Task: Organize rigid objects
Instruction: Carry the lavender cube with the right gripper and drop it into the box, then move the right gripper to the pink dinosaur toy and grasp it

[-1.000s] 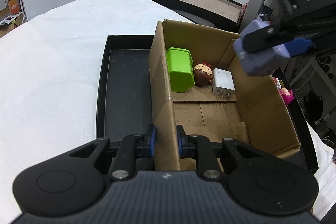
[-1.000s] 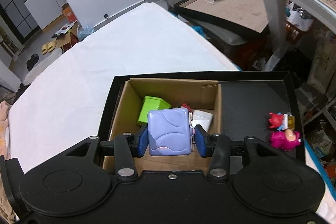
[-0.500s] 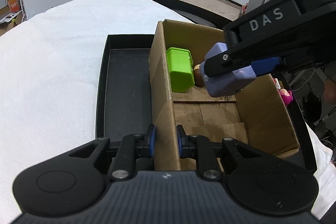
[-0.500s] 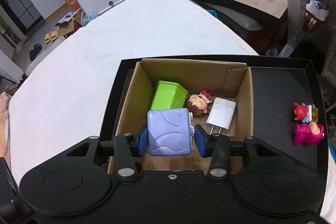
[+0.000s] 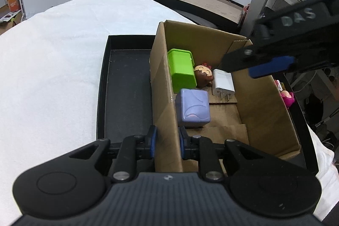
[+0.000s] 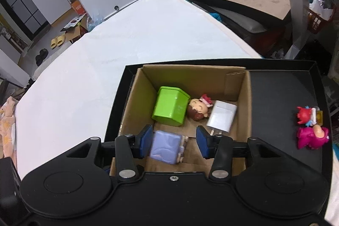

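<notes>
Left gripper [image 5: 167, 142] pinching the near-left wall of the box [image 5: 262, 99]; right gripper [image 6: 173, 141] above it, jaws spread and empty. Lilac cube [image 5: 192, 107] rests on the box floor beside the green tin [image 5: 182, 72], doll head [image 5: 203, 75] and charger [image 5: 223, 83]

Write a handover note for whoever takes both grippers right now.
Left gripper: shut on the cardboard box near wall, steadying it.
Right gripper: open above the box, nothing held; the lilac cube lies on the box floor.
Done: the box, standing in the black tray, holds the cube, green block, small doll head and white charger.
Left: the red figure and pink figure lie on the tray right of the box.
</notes>
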Demonstrator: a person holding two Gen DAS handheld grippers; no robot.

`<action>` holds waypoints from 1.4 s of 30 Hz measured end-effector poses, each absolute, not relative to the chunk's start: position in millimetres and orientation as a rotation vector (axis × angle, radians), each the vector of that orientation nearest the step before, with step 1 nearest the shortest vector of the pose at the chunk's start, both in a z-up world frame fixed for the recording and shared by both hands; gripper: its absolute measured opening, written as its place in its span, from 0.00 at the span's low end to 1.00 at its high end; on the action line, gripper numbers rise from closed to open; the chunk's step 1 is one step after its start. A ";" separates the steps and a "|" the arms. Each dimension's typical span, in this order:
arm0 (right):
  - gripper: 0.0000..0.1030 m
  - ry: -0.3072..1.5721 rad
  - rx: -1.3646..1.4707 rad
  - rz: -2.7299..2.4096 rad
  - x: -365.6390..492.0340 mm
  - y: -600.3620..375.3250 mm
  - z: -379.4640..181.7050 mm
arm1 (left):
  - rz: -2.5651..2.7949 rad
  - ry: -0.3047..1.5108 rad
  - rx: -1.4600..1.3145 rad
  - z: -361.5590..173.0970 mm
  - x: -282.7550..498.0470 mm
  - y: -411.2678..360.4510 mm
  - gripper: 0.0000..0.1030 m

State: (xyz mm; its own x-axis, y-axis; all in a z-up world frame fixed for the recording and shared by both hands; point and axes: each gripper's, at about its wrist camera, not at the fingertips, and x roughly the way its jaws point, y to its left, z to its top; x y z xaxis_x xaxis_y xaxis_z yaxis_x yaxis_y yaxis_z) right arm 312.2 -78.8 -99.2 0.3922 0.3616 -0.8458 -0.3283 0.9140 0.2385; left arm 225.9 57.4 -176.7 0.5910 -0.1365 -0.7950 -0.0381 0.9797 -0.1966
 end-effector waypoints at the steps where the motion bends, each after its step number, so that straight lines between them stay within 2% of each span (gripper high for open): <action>1: 0.44 1.082 0.034 0.436 311.3 -82.6 -98.0 | -0.057 0.938 -0.200 -176.8 225.8 56.6 0.19; 12: 0.50 1.060 0.040 0.355 305.2 -141.7 -87.6 | -0.054 0.937 -0.191 -176.4 225.8 57.3 0.19; 35: 0.50 1.039 0.121 0.153 323.2 -232.1 -120.0 | -0.042 0.944 -0.172 -179.6 227.7 55.4 0.19; 40: 0.62 1.051 0.145 0.117 324.8 -242.1 -140.1 | -0.039 0.946 -0.165 -179.4 228.2 53.4 0.19; 42: 0.62 1.050 0.140 0.112 327.0 -243.8 -144.9 | -0.036 0.947 -0.157 -179.7 228.2 51.7 0.19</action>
State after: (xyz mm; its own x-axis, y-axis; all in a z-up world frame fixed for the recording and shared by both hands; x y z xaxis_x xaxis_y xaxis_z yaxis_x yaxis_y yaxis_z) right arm 327.0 -243.8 -144.9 0.4929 0.1587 -0.8555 -0.0252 0.9854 0.1683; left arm 228.2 51.6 -179.7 0.5844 -0.0994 -0.8053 -0.0378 0.9881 -0.1494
